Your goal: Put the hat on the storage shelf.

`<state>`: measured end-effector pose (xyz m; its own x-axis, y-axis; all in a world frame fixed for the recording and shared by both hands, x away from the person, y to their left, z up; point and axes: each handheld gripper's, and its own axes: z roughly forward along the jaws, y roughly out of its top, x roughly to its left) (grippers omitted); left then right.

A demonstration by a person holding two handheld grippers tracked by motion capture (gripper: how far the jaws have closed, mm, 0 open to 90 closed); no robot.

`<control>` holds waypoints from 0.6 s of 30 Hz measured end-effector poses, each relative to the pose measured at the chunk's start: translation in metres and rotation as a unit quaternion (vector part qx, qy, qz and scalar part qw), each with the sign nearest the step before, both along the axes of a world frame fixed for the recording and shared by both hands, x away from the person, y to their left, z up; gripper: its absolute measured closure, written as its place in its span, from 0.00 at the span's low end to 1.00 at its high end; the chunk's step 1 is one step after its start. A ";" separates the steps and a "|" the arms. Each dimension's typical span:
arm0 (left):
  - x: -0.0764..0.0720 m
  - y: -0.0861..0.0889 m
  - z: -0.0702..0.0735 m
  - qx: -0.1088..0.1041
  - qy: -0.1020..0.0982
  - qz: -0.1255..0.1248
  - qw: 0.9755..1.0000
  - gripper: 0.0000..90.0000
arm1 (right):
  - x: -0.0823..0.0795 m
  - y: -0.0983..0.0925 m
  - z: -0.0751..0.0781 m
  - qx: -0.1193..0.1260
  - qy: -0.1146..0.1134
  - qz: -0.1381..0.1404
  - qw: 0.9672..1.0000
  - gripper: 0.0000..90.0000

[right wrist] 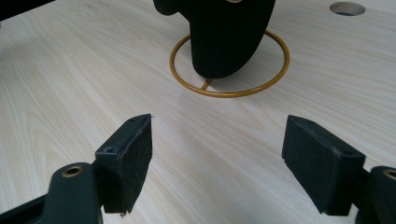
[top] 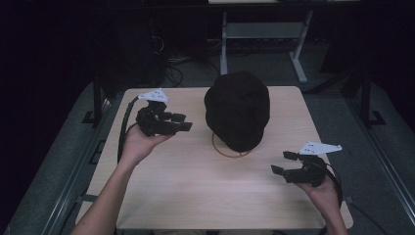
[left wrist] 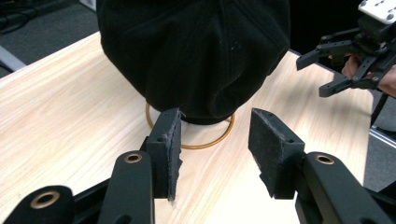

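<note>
A black cap (top: 237,115) sits on a gold wire stand whose ring base (top: 230,152) rests on the light wooden table (top: 195,196). My left gripper (top: 183,122) is held to the cap's left, jaws open and pointing at it, nothing between them. In the left gripper view the cap (left wrist: 196,51) hangs just beyond the open gripper (left wrist: 215,135), with the ring (left wrist: 205,142) under it. My right gripper (top: 280,162) hovers at the front right, open and empty. From the right gripper view the cap (right wrist: 224,32) and ring (right wrist: 275,74) lie ahead of the open gripper (right wrist: 217,135).
The other hand's gripper (left wrist: 312,75) shows at the upper right of the left gripper view. A round hole (right wrist: 346,7) is cut in the tabletop beyond the ring. A white desk frame (top: 264,34) and cables stand on the dark floor behind the table.
</note>
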<state>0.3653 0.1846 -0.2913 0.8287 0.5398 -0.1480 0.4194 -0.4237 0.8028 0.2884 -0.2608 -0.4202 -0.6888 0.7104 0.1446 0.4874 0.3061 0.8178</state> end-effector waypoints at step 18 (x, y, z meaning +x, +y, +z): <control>-0.013 0.015 -0.025 0.002 0.009 0.007 1.000 0.58 | 0.000 0.004 0.000 -0.005 0.003 0.003 1.000 0.27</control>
